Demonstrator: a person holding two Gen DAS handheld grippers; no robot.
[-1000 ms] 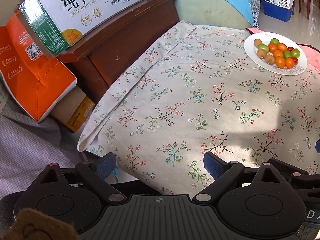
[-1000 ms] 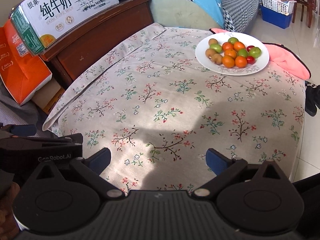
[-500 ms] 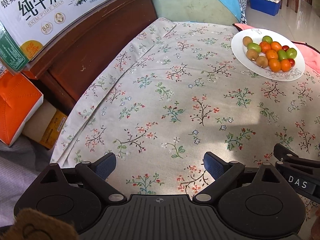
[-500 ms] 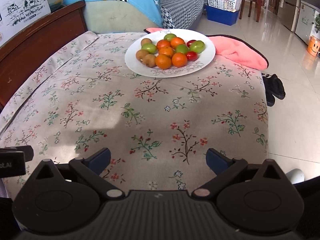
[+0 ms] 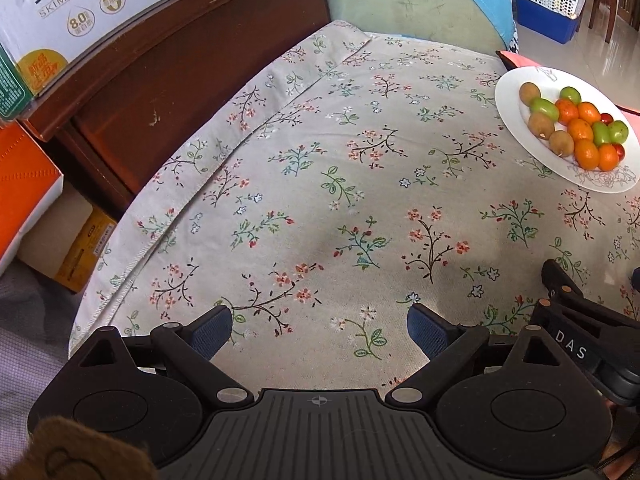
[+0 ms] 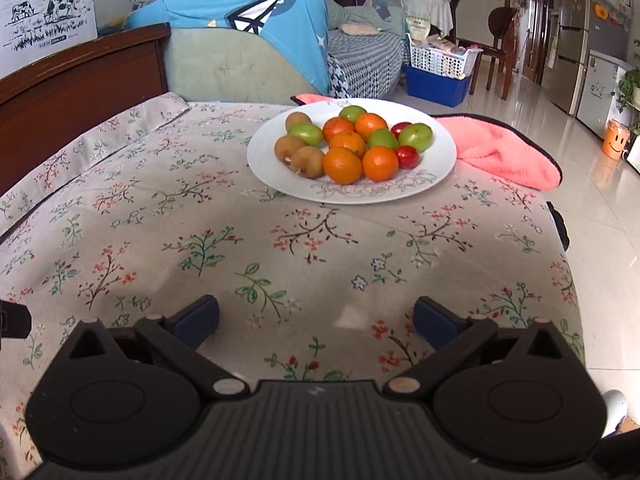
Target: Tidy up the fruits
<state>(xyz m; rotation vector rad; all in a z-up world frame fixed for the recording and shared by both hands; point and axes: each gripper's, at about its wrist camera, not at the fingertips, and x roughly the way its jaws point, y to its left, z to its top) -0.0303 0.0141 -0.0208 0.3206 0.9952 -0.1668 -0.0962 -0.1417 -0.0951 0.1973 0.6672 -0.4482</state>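
White plate (image 6: 434, 160) of mixed fruits (image 6: 348, 146) sits on the floral tablecloth (image 6: 224, 240); pink towel (image 6: 504, 152) touching the plate's far-right edge. Left gripper (image 5: 320, 330) and right gripper (image 6: 316, 318) both spread wide, holding nothing, above bare cloth short of the plate. Milk carton (image 5: 92, 12) on wooden headboard (image 5: 180, 64), left of plate. Sofa (image 6: 240, 64) and blue bin (image 6: 438, 84) beyond the plate.

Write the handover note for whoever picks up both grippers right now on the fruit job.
Left gripper: open, holding nothing, above the floral tablecloth.
Right gripper: open, holding nothing, aimed at the white plate.
All fruit sits piled on the plate: oranges, green fruits, brown fruits, small red ones.
Done: nothing sorted yet.
Left: all the organizing.
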